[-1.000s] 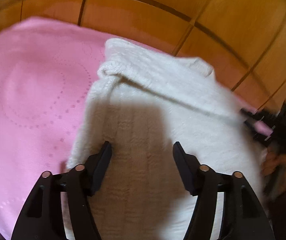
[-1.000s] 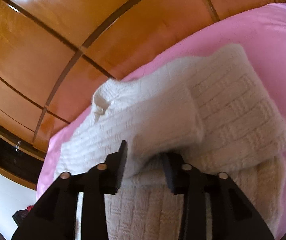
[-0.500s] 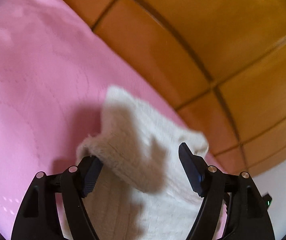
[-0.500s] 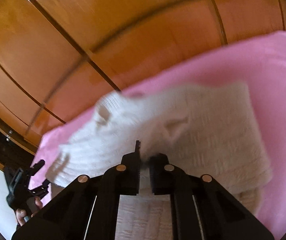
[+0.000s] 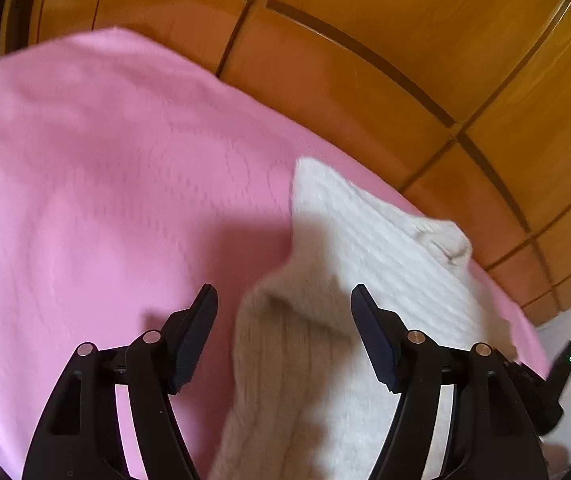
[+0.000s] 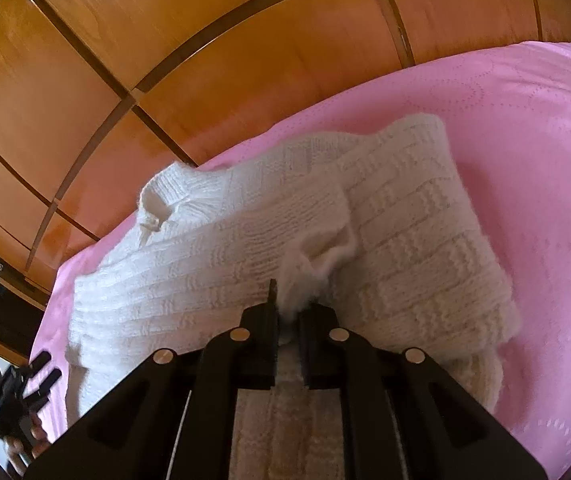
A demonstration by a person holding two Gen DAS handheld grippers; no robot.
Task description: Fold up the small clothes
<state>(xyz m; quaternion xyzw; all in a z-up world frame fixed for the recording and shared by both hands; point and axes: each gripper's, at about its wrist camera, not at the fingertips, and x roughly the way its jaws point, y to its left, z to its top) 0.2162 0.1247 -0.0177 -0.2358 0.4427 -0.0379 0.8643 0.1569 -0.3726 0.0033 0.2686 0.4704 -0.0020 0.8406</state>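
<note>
A cream-white knitted sweater (image 6: 385, 216) with a chunky basket-weave pattern lies partly folded on a pink cloth (image 6: 525, 128) with faint dotted patterns, which covers the surface in front of glossy orange-brown wooden cabinet doors (image 6: 165, 32). One knitted flap is doubled over the body of the garment, and a small loop (image 6: 151, 222) shows at the corner nearest the cabinet.

The right hand-held gripper (image 6: 289, 312) has its black jaws pressed nearly together, pinching a fuzzy bunch of the sweater's knit where the doubled flap ends. The fabric puckers into a little peak just beyond the fingertips.

The left hand-held gripper (image 5: 283, 300) stands spread wide, and its jaws have just been closing a little. A ribbed, shaded fold of the sweater (image 5: 365, 248) rises between its fingers, but the dark pads do not press on it; there is a visible gap on each side. This view is somewhat blurred. Beyond that fold the sweater lies on the pink cloth (image 5: 85, 180), reaching towards the cloth's far edge near the cabinet doors (image 5: 365, 60).

In the right-wrist view, at the lower left edge, the left gripper (image 6: 17, 388) appears small and dark, held in a person's hand (image 6: 21, 440) beside the edge of the pink cloth.
</note>
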